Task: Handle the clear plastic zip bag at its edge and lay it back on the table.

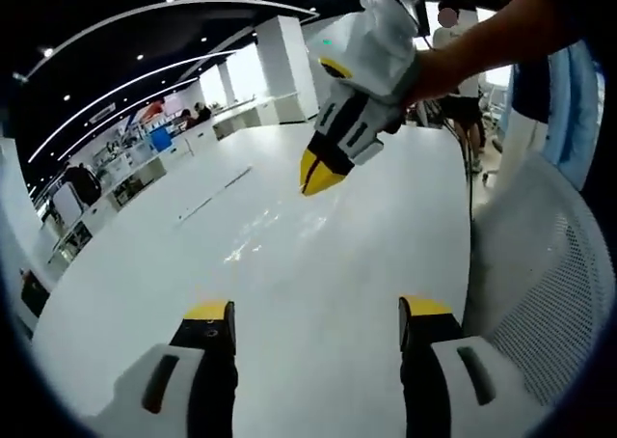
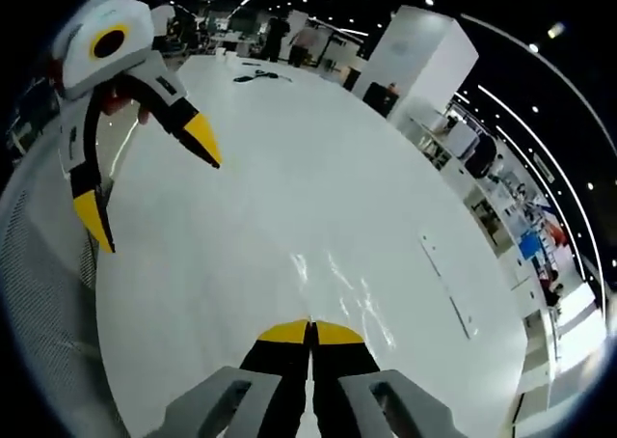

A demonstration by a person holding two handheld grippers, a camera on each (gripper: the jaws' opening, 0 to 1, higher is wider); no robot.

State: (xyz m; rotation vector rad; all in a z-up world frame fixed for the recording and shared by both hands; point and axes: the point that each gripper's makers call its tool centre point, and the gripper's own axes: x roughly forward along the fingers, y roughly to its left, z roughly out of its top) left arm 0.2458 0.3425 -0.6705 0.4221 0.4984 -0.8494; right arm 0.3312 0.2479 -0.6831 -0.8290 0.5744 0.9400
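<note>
Left gripper: jaws spread wide, nothing between them, hovering above the table; seen also from the right gripper view, tips well apart.
Right gripper: jaws pressed together, tips touching, no visible material pinched; seen from the left gripper view, yellow tips closed to a single point, raised above the table.
Zip bag: lying flat on the white tabletop, nearly invisible, traced by faint glints alone; same glints in the left gripper view, between the two grippers. Edges hard to make out.
Held or free: apparently free, untouched by either gripper.
Far end of table: dark small items, too small to identify.
Chair: white mesh back just beside the table edge.
Risk: closing on bare table beside the edge, owing to clear film on a glossy white surface.
Risk: sliding the bag instead of lifting it, owing to a flat, slick film.
Risk: pinching one layer only, causing droop or folding on relaying.
</note>
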